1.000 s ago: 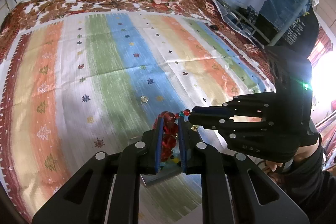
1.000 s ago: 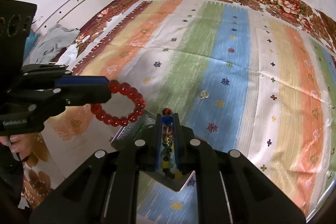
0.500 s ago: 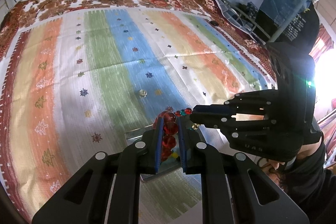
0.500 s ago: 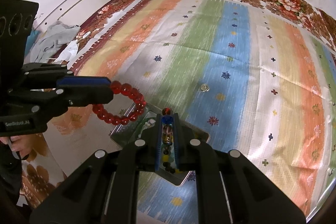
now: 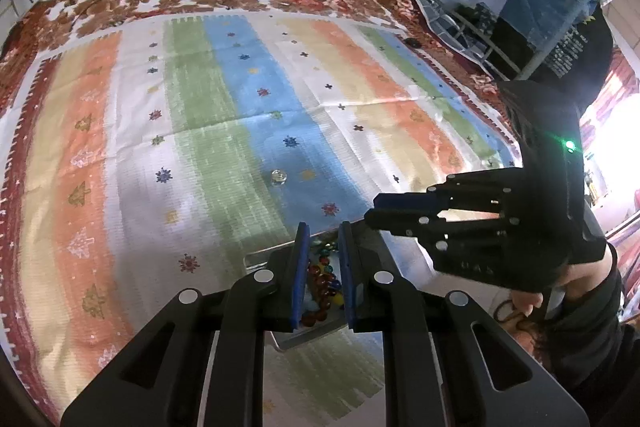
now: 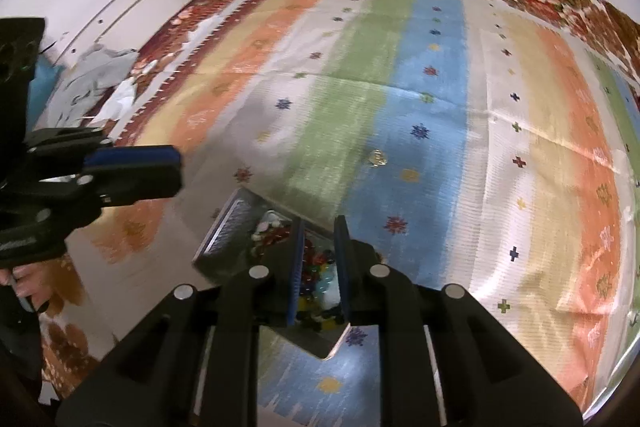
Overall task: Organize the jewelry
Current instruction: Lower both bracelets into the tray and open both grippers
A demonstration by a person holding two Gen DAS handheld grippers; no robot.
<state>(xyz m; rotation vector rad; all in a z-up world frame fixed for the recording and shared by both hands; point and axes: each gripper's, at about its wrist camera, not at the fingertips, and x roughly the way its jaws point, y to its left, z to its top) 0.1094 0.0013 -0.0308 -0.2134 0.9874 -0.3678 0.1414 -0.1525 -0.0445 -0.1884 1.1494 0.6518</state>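
Both grippers are over the metal tray [image 6: 224, 239] now. The left gripper [image 5: 323, 275] has its tongs apart, nothing between them, and the right gripper [image 6: 318, 267] is parted too. The red bead bracelet [image 5: 320, 281] lies in the tray, probably tangled with the multicoloured beads [image 6: 320, 277]. A lone clear bead [image 5: 277, 177] sits at twelve o'clock on the striped cloth [image 5: 200, 131].

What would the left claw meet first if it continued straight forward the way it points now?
Probably the beaded jewelry lying in the metal tray, which shows between the open left claw fingers; depth is unclear.
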